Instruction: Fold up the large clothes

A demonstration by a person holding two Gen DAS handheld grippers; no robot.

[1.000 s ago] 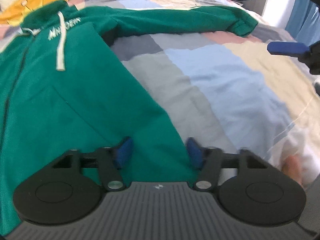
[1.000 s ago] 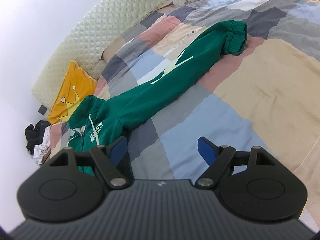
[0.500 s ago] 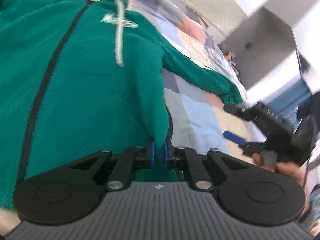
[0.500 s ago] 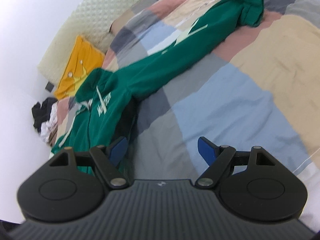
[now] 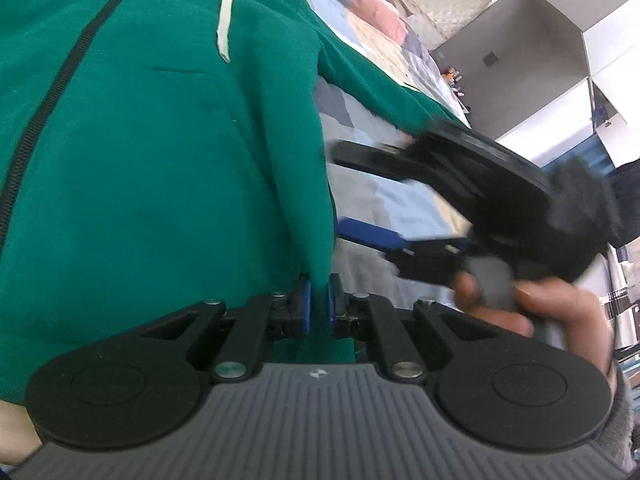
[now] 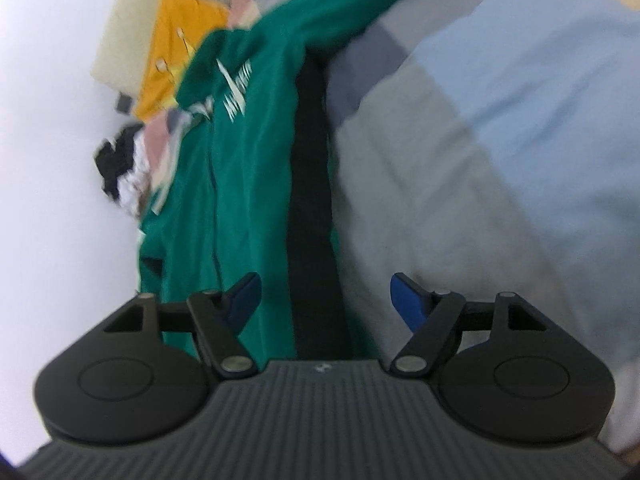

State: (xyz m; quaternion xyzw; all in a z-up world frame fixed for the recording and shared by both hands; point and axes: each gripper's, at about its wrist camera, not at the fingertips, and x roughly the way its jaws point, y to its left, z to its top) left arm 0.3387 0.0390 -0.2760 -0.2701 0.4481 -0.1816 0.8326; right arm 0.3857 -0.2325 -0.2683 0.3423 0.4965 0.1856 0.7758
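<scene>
A large green zip hoodie [image 5: 152,152] with a white logo and drawstring lies on a patchwork bed. My left gripper [image 5: 318,308] is shut on the hoodie's lower right side edge, which is lifted into a ridge. The hoodie's right sleeve [image 5: 380,96] stretches away across the bed. My right gripper [image 6: 326,300] is open and empty, its jaws straddling the lifted hoodie edge [image 6: 312,200] from the right. It shows blurred in the left wrist view [image 5: 360,196], close beside the held edge, with a hand on it.
The patchwork bedspread [image 6: 500,140] spreads to the right of the hoodie. A yellow pillow [image 6: 176,48] and a quilted headboard lie at the far end. A pile of dark and white clothes [image 6: 120,168] sits at the bed's far left. A grey cabinet [image 5: 520,52] stands beyond the bed.
My left gripper has closed on the hoodie's side edge and lifted it. My right gripper has moved in from the right toward that edge, staying open.
</scene>
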